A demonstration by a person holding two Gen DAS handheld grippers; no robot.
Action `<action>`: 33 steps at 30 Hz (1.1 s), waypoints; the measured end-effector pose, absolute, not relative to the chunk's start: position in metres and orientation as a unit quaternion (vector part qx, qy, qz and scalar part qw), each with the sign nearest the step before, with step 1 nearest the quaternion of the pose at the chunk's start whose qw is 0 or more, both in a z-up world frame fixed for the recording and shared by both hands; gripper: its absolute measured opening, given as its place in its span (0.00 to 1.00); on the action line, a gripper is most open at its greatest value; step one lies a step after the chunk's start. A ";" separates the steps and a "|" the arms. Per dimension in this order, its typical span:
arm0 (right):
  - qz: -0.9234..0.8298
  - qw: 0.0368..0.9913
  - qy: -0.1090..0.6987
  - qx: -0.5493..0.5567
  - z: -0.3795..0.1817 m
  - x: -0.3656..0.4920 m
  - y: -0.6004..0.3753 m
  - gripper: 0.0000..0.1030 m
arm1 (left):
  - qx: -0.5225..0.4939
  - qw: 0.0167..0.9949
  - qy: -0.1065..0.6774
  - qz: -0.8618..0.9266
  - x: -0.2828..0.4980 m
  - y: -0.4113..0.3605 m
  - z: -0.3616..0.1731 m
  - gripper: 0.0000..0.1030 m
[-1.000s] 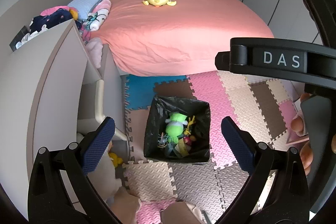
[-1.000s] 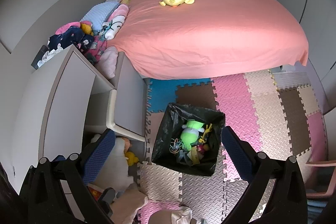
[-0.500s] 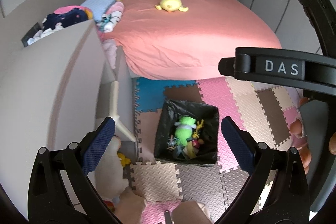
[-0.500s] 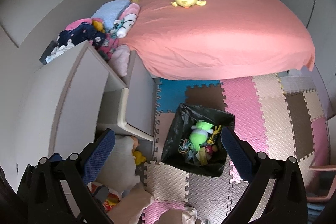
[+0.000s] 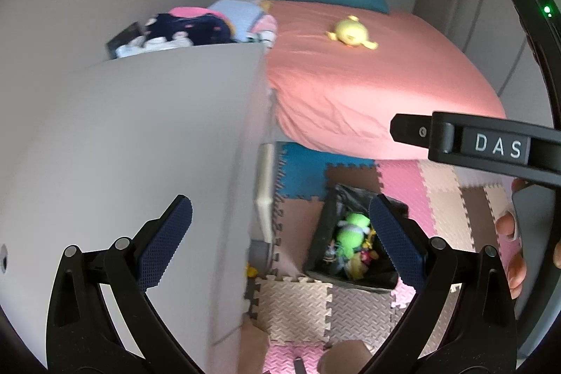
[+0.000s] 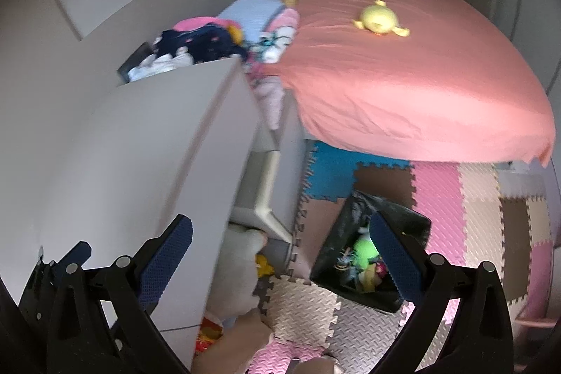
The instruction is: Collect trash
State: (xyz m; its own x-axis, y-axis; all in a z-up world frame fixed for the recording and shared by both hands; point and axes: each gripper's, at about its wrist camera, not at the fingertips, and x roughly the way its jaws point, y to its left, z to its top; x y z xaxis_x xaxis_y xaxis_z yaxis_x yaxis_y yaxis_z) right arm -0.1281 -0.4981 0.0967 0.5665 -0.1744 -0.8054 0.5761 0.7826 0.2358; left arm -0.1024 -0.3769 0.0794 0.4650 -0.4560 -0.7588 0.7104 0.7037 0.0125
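Trash bin [image 5: 354, 246] sits on the floor mat below both spread-apart, empty tongs, left [image 5: 280, 237] and right [image 6: 280, 251]

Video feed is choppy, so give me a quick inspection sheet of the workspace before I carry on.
Surface: foam puzzle mats in pink, beige, brown and blue.
Job's things: black-lined bin on the mats, holding a green plush toy and small bits.
Clutter: clothes pile behind the white cabinet; yellow plush on the pink bed.
Grippers: left tool open, empty; right tool open, empty.
Cables: nothing seen.
Surroundings: closed doors beyond the bed.
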 end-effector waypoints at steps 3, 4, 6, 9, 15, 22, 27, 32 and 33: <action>-0.205 0.856 0.413 0.234 0.101 -0.108 -0.477 0.98 | 0.156 0.848 0.384 -0.329 -0.088 -0.352 0.084 0.95; -0.201 0.857 0.414 0.231 0.103 -0.101 -0.470 0.98 | 0.153 0.851 0.385 -0.323 -0.083 -0.344 0.085 0.95; -0.191 0.860 0.416 0.224 0.104 -0.089 -0.456 0.98 | 0.148 0.855 0.386 -0.312 -0.074 -0.327 0.086 0.95; -0.177 0.864 0.419 0.217 0.105 -0.071 -0.436 0.98 | 0.141 0.861 0.390 -0.293 -0.060 -0.302 0.086 0.95; -0.136 0.874 0.418 0.207 0.104 -0.031 -0.389 0.98 | 0.130 0.875 0.400 -0.242 -0.031 -0.238 0.078 0.95; -0.072 0.878 0.431 0.195 0.085 0.010 -0.322 0.98 | 0.096 0.889 0.417 -0.163 -0.008 -0.144 0.068 0.95; -0.037 0.880 0.440 0.175 0.069 0.026 -0.274 0.98 | 0.079 0.896 0.421 -0.115 -0.006 -0.085 0.062 0.95; -0.017 0.882 0.446 0.151 0.057 0.030 -0.235 0.98 | 0.058 0.899 0.428 -0.077 -0.006 -0.039 0.052 0.95; -0.015 0.883 0.445 0.146 0.055 0.029 -0.228 0.98 | 0.055 0.899 0.429 -0.073 -0.005 -0.032 0.050 0.95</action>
